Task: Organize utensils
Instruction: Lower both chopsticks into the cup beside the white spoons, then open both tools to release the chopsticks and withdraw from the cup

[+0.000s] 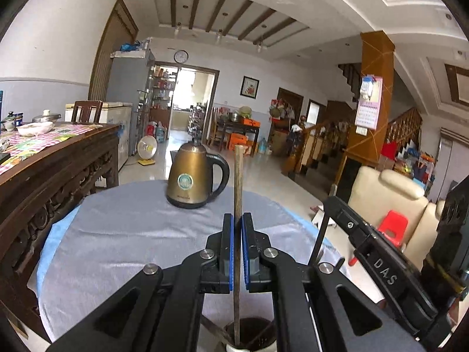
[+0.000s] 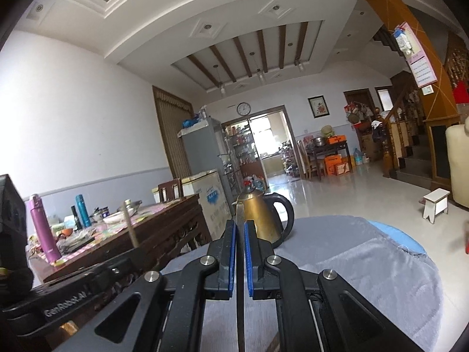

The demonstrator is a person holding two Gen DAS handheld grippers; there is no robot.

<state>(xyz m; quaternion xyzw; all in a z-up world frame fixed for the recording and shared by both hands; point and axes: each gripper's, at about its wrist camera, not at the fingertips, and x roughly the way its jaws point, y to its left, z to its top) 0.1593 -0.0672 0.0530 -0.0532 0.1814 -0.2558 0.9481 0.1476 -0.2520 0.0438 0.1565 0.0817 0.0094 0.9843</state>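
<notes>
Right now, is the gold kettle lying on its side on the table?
No, the gold kettle stands upright on the grey-covered table, its black base flat and its lid on top.

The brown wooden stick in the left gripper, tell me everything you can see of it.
The brown wooden stick is thin, straight and round, with a blunt, flat-cut top end, likely a chopstick. It stands nearly upright, clamped between the blue pads of the left gripper. Its lower end dips into a dark-lined white cup at the bottom edge of the view, where other dark utensils lean. The gold electric kettle stands behind it on the grey cloth, apart.
</notes>
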